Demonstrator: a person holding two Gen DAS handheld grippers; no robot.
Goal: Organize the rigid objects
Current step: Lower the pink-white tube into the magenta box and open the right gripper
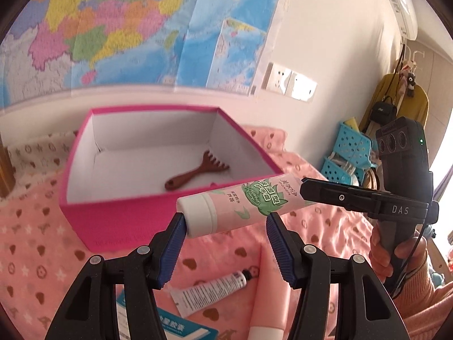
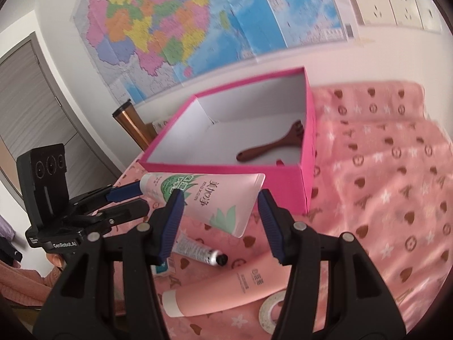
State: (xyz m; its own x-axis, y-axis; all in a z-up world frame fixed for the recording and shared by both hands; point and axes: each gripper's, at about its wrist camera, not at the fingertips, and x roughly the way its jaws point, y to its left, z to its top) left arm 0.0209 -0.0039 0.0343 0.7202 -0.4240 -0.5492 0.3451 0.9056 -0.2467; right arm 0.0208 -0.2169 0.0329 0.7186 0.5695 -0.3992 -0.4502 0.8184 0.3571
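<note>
Pink aloe-print tube (image 1: pixel 240 204), seemingly white-capped.

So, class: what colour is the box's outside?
Bright pink box, white inside; clearest in the right wrist view.

Pink patterned bedspread (image 2: pixel 382 170) (magenta box (image 2: pixel 286 178), tubes (image 2: pixel 215 291), tape roll (image 2: pixel 270 311))

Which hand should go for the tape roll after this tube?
Right, probably. The tape roll lies just beneath the right gripper in its own view, while the left wrist view doesn't show it at all.
</note>
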